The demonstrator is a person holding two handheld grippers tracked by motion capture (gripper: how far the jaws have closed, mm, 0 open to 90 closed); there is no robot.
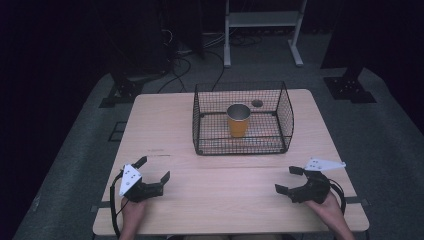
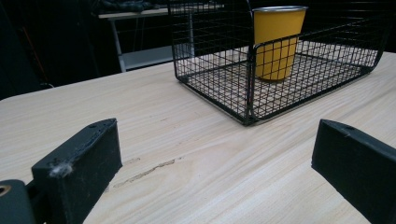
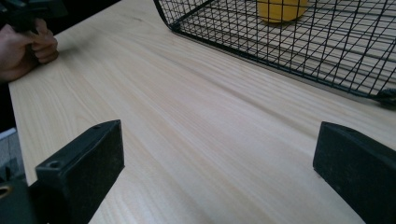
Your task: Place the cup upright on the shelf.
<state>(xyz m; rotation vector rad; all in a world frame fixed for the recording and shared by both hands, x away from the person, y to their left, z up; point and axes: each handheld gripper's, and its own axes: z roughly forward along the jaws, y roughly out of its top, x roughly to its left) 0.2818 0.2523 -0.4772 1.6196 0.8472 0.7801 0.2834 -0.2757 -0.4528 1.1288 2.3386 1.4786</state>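
A yellow metal cup (image 1: 238, 120) stands upright inside a black wire basket (image 1: 285, 117) at the middle of the wooden table (image 1: 165, 130). My left gripper (image 1: 153, 169) rests open near the table's front left, nothing between its jaws. My right gripper (image 1: 289, 179) rests open near the front right, also empty. In the left gripper view the cup (image 2: 278, 42) shows through the basket mesh (image 2: 215, 60) ahead and to the right. In the right gripper view the basket (image 3: 289, 42) lies ahead with the cup's base (image 3: 282, 10) at the top, and the other hand (image 3: 25, 49) sits at the far left.
A round hole (image 1: 257, 103) in the tabletop lies behind the cup, under the basket. A white metal frame (image 1: 262, 30) and cables stand on the dark floor beyond the table. Bare wood stretches between the grippers and the basket.
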